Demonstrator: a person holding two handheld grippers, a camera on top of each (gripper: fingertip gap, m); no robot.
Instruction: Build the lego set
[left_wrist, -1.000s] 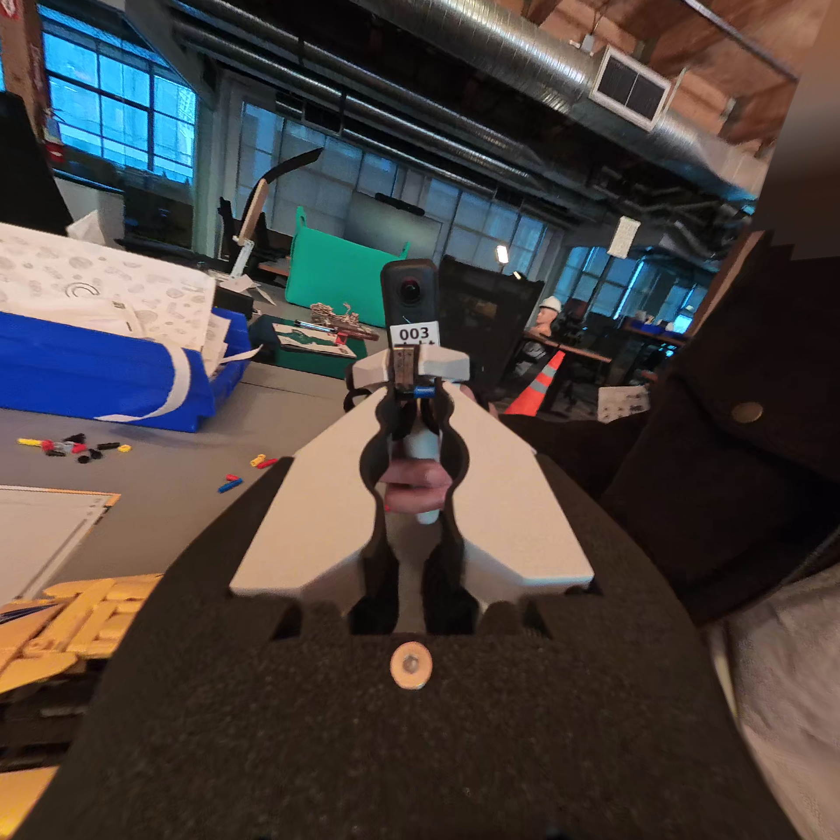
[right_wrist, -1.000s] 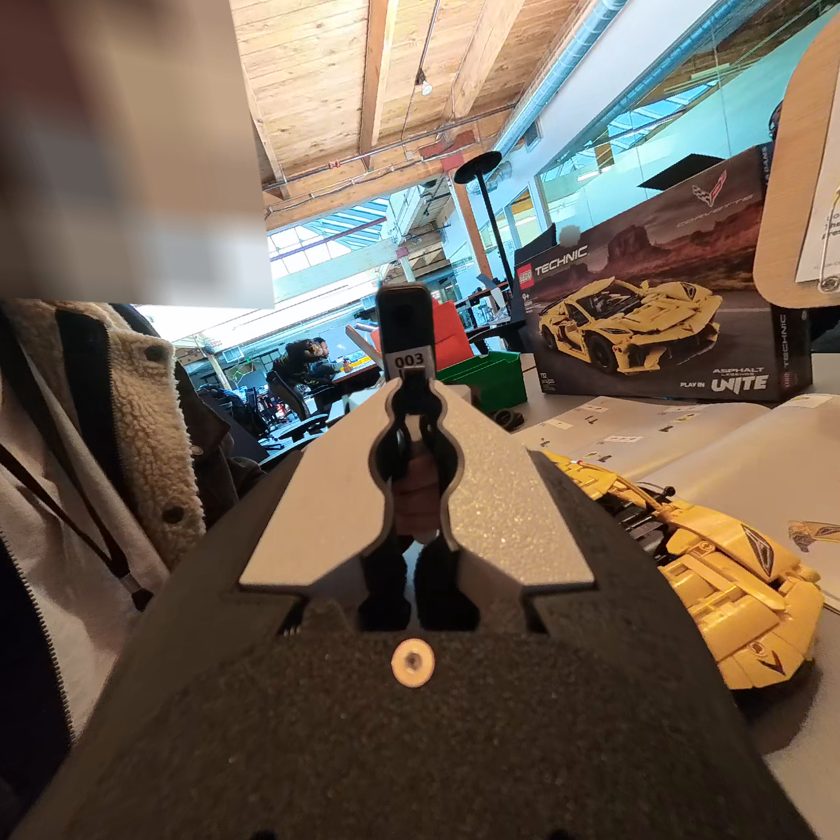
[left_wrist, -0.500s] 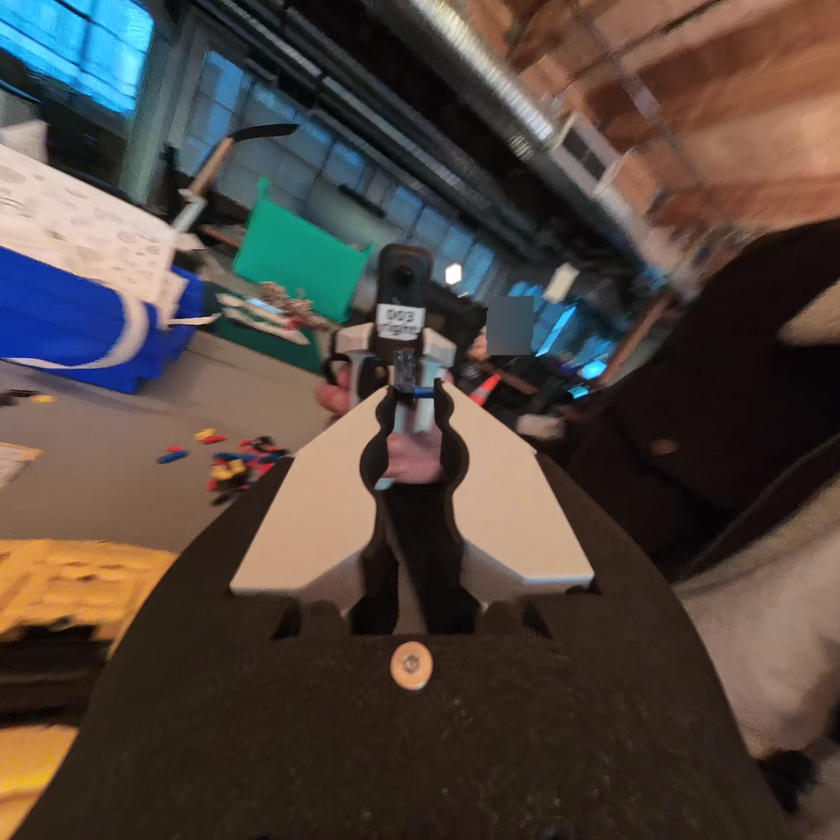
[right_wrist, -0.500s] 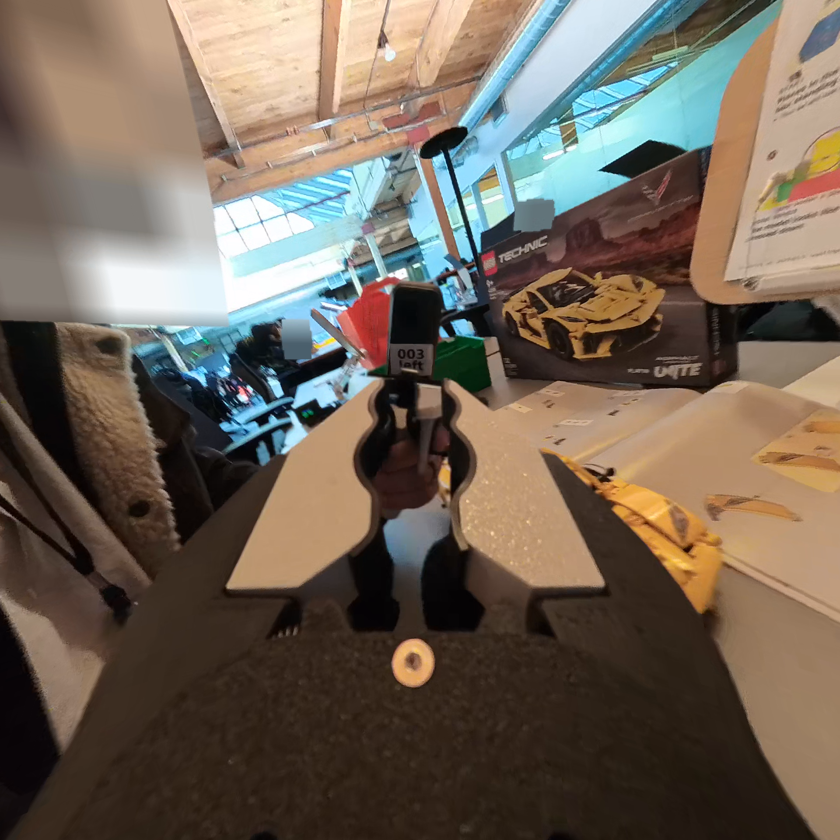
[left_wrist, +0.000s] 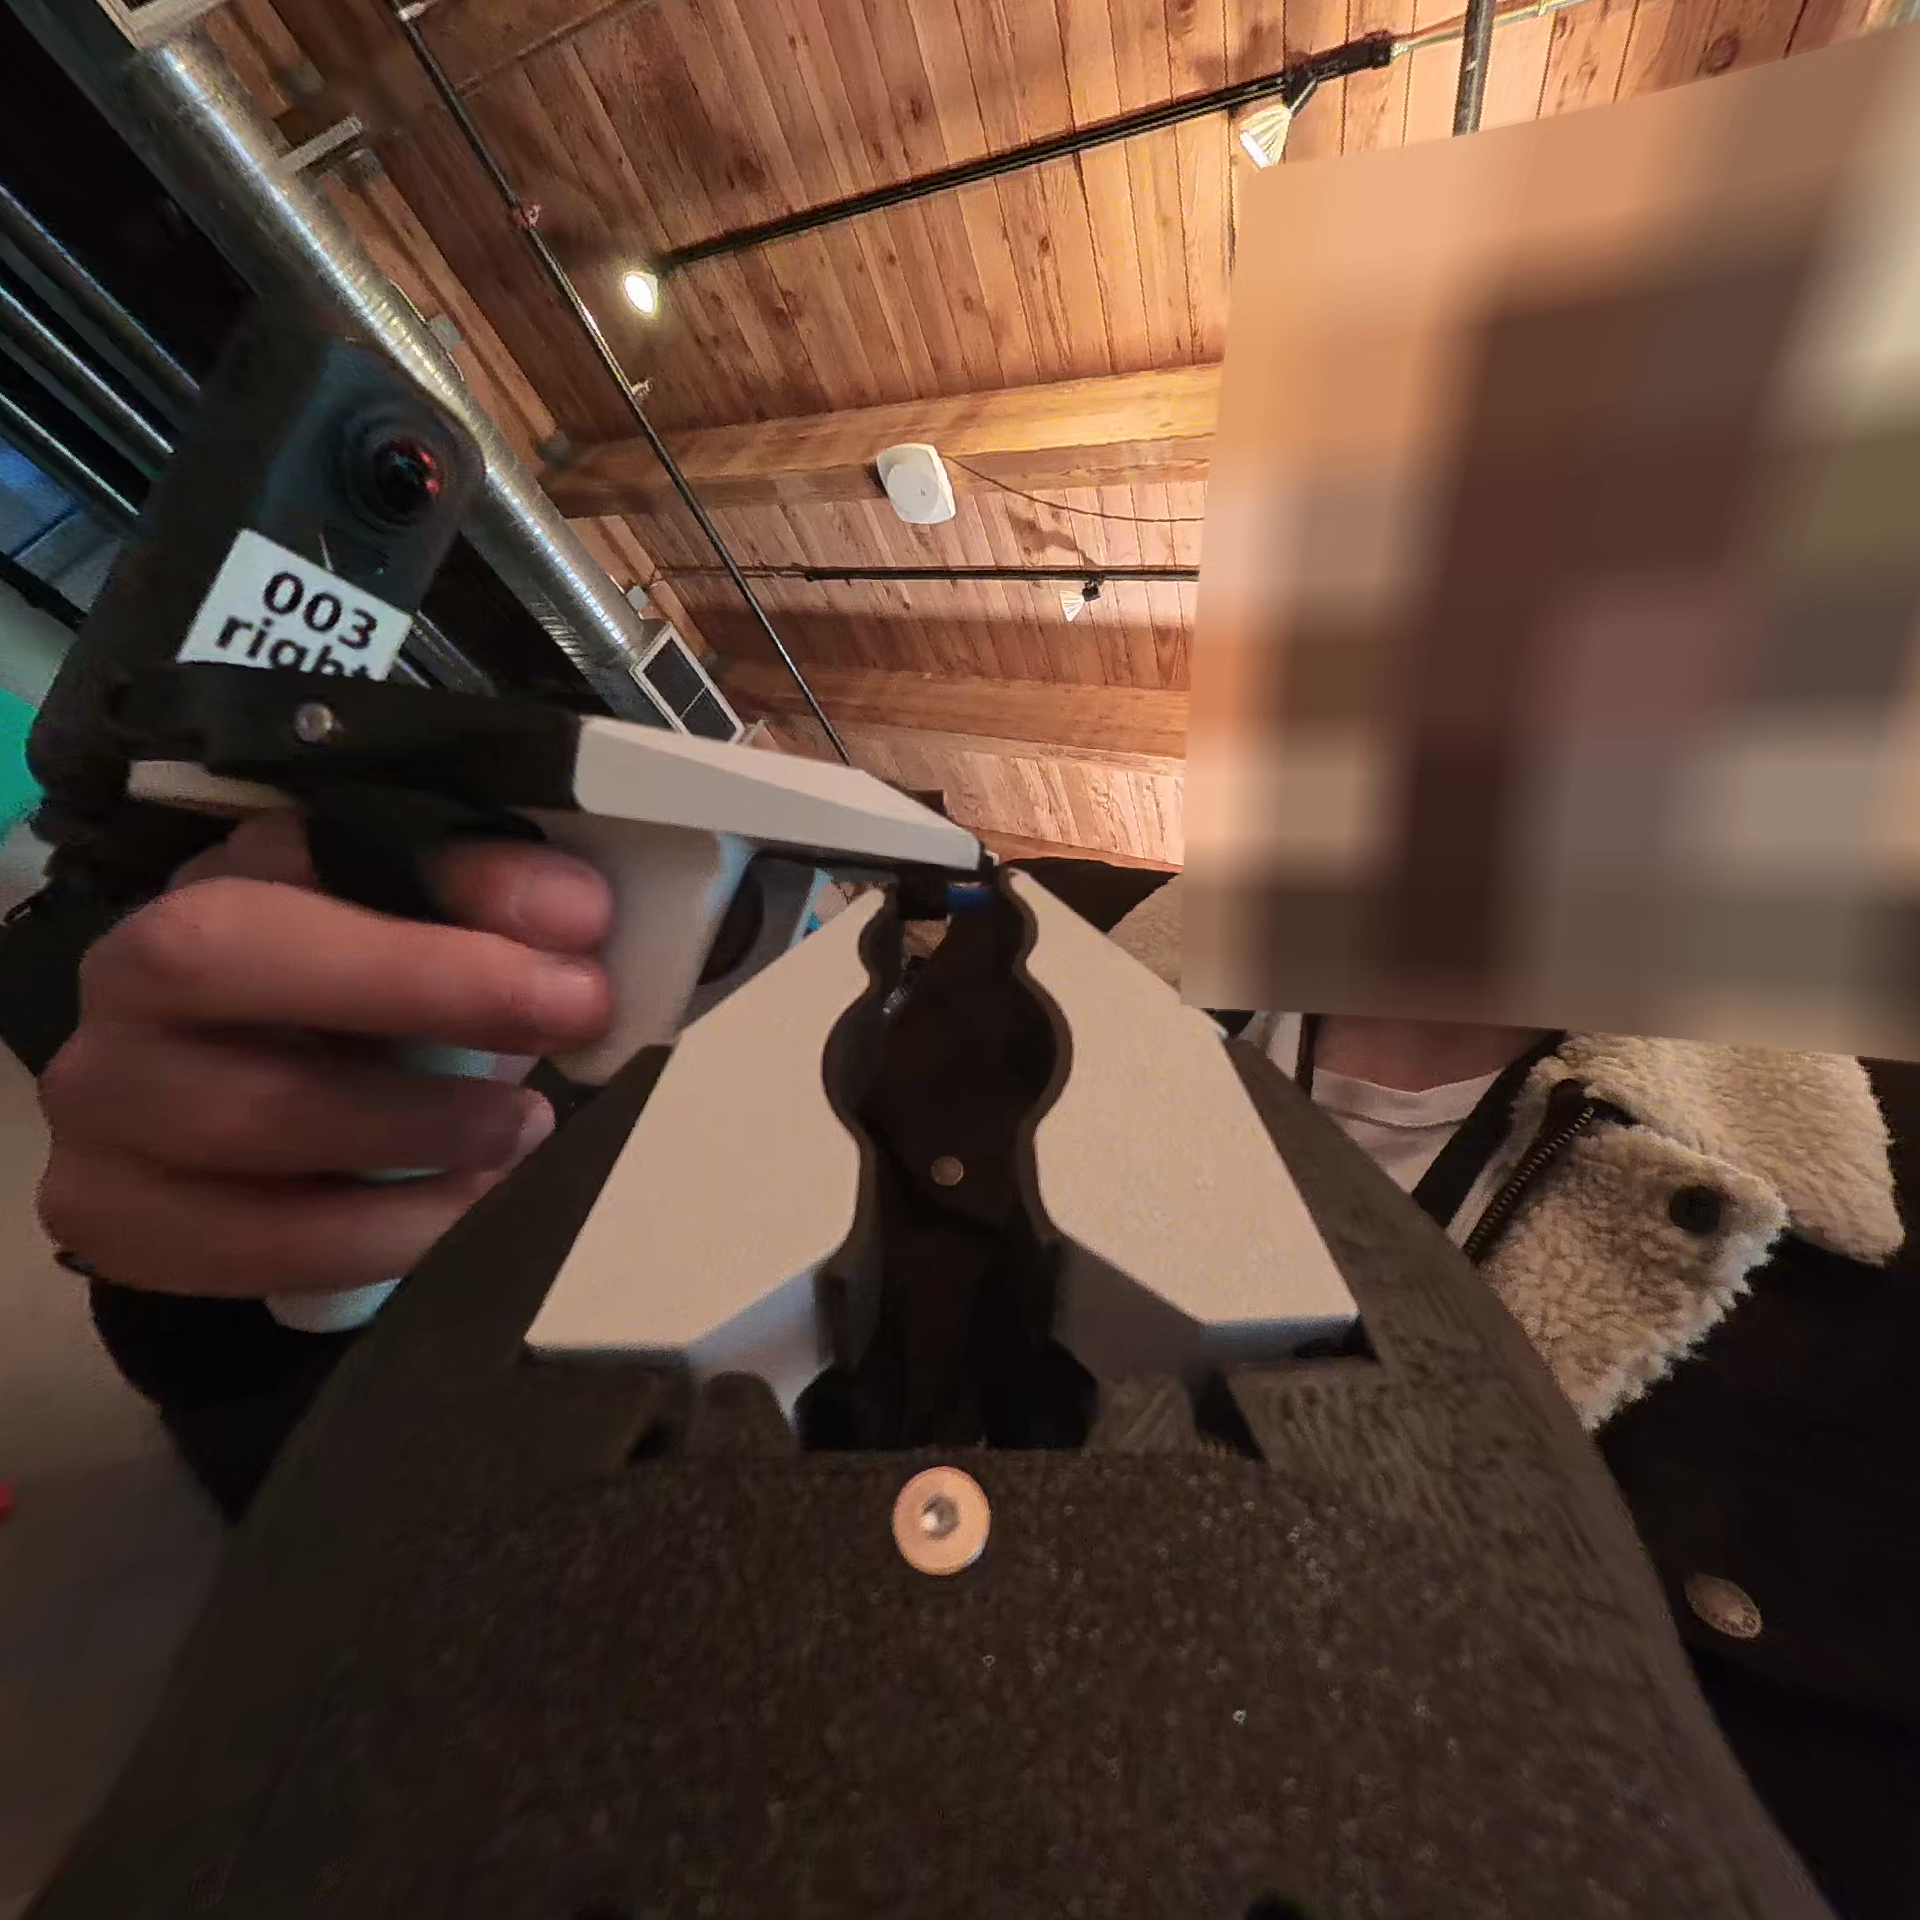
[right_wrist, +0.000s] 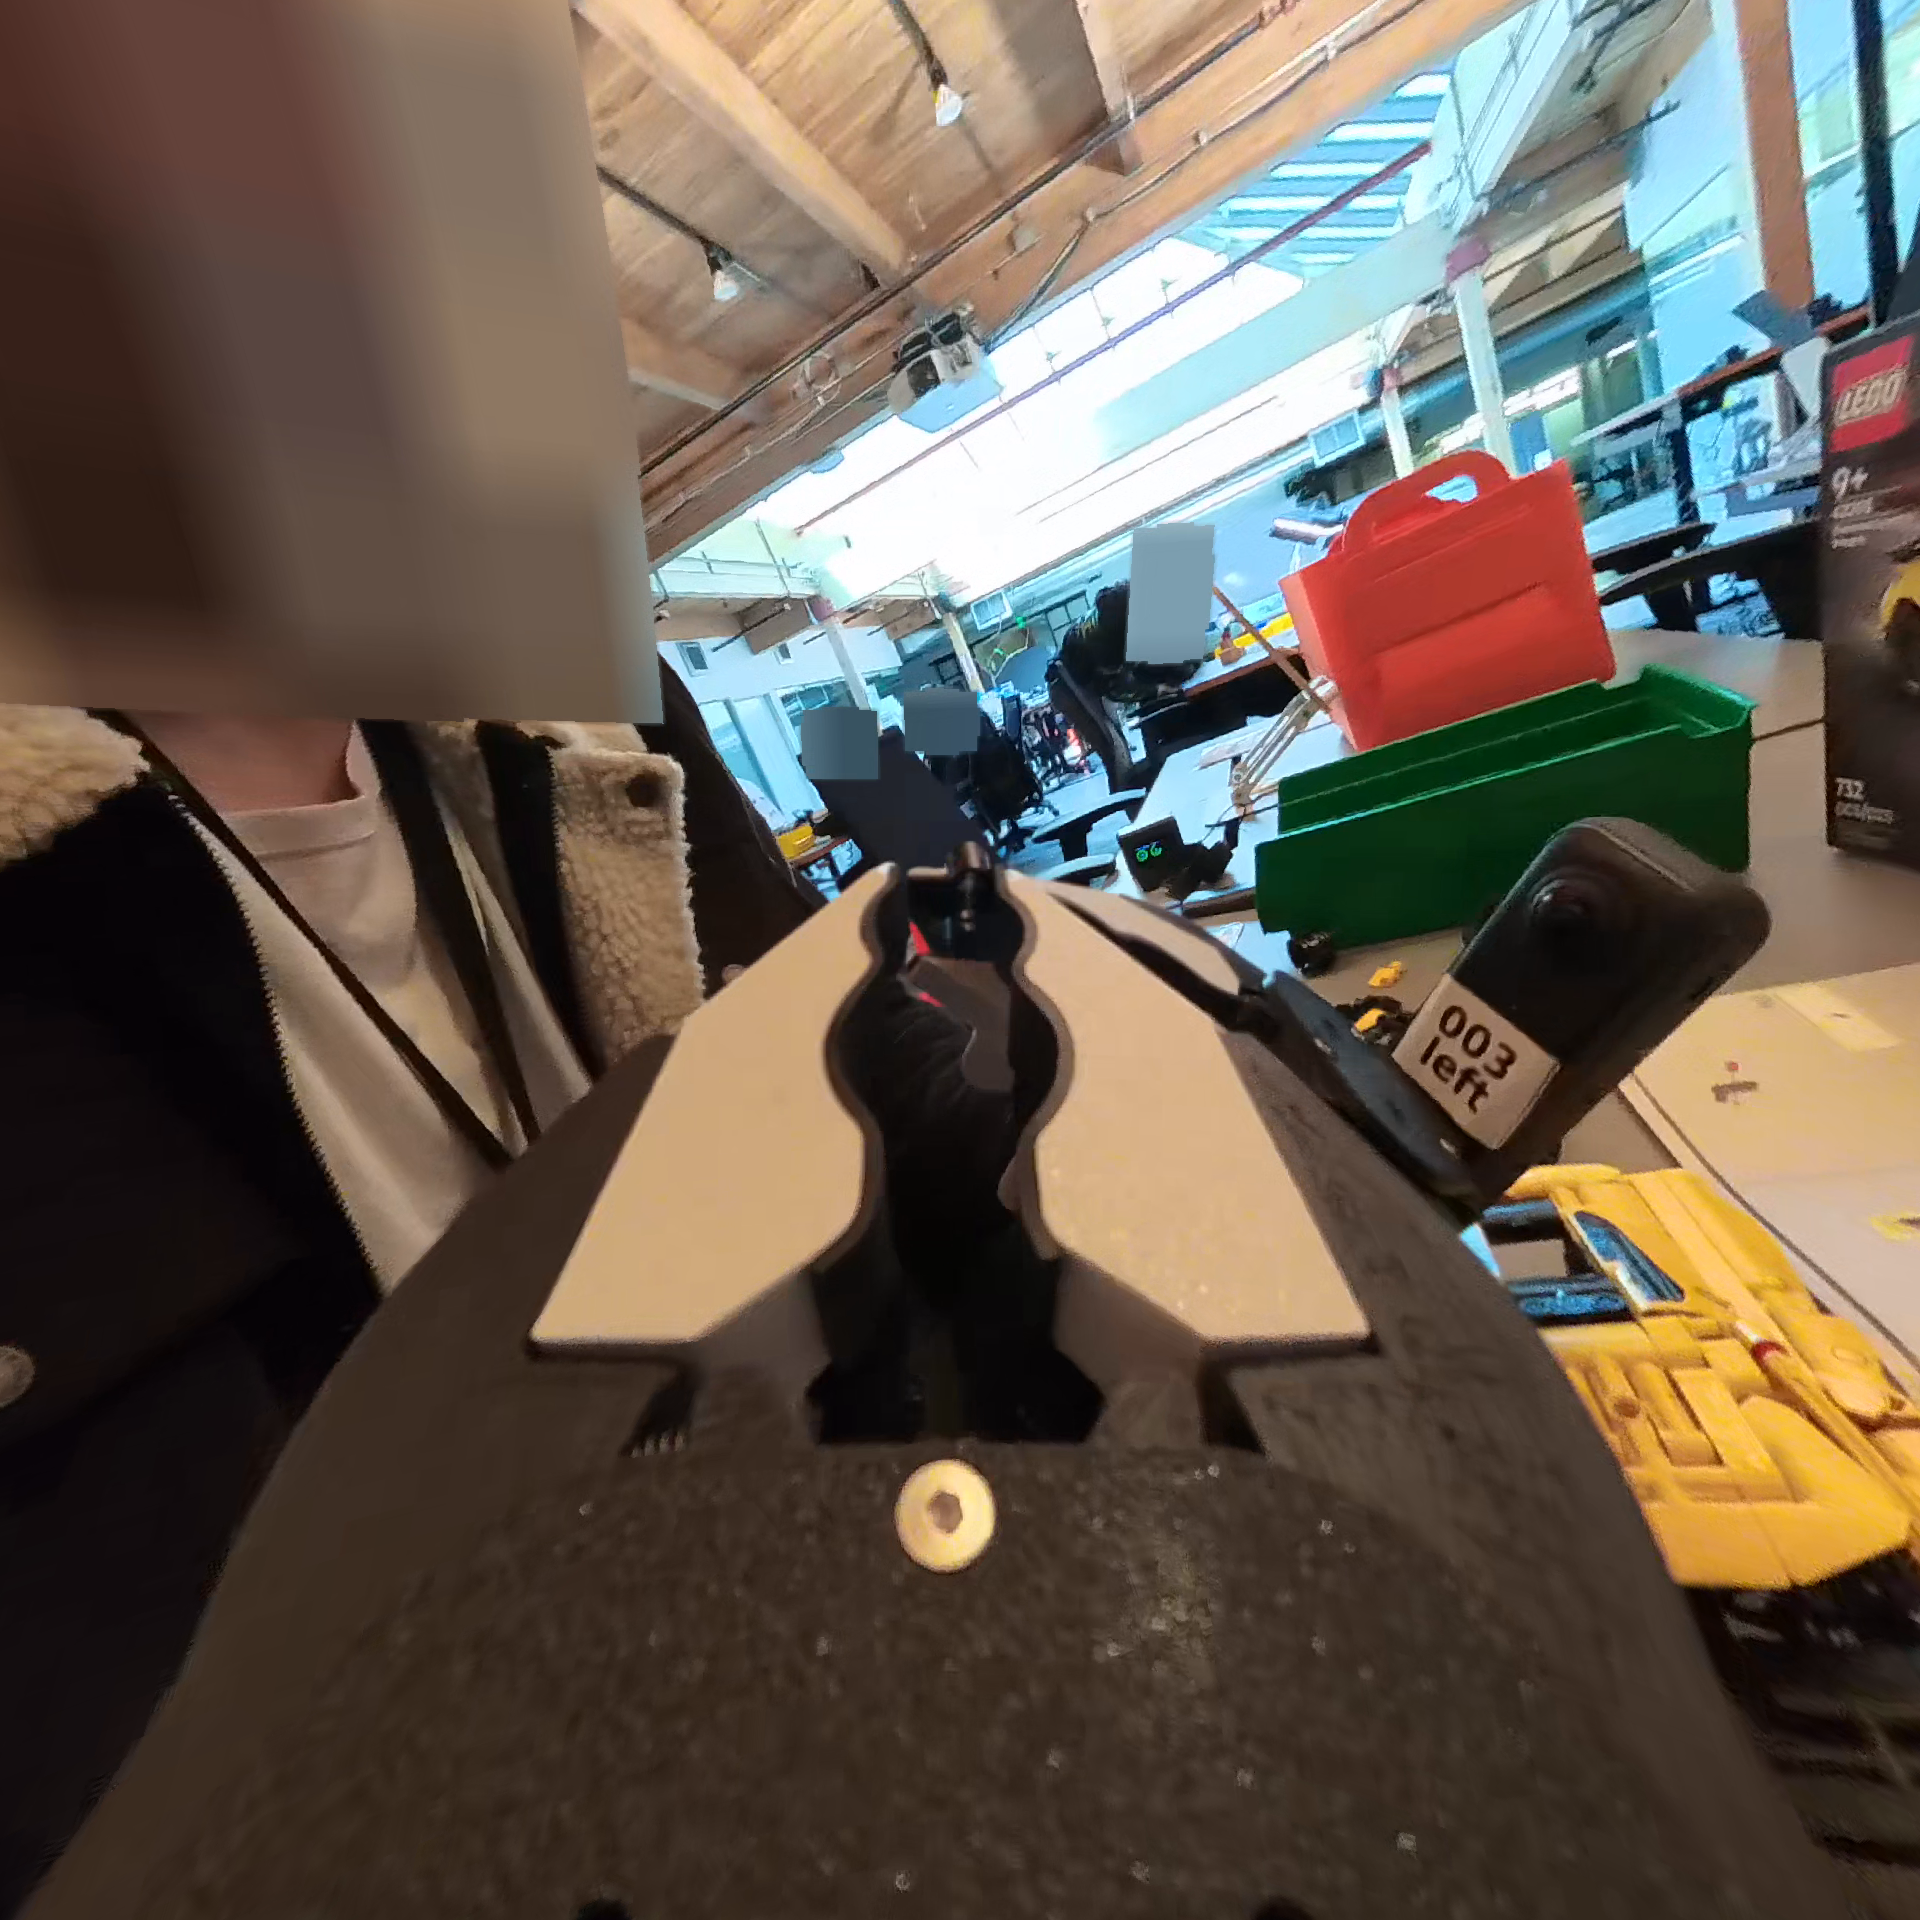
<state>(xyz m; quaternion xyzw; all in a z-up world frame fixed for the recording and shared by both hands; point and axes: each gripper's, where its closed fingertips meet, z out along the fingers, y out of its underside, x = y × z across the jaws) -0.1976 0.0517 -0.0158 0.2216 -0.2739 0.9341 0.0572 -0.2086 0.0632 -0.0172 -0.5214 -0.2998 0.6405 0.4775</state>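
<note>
My left gripper (left_wrist: 948, 896) is shut on a small dark piece with a blue pin (left_wrist: 972, 900), held up in the air in front of a person's dark jacket. My right gripper (right_wrist: 951, 883) comes in from the left in the left wrist view (left_wrist: 966, 858), and its tip touches that piece. Its jaws stand nearly closed on a small black piece (right_wrist: 971, 871). The left gripper's finger (right_wrist: 1132, 951) meets it from the right. The yellow lego car (right_wrist: 1714, 1403) lies on the table at the lower right.
A hand (left_wrist: 312, 1049) grips the right gripper's handle. A green bin (right_wrist: 1507, 800), a red case (right_wrist: 1455, 613), the dark set box (right_wrist: 1870, 582) and an open instruction booklet (right_wrist: 1818, 1091) sit on the grey table. The person's fleece-collared jacket (left_wrist: 1662, 1226) is close behind the tips. Both grippers' tips are close together, under 4 cm apart. Both grippers' tips are roughly 20 cm from the yellow lego car (right_wrist: 1714, 1403).
Both grippers have lifted and turned up toward the person. They faced each other head-on before and now meet tip to tip at an angle. The table has dropped out of the left view.
</note>
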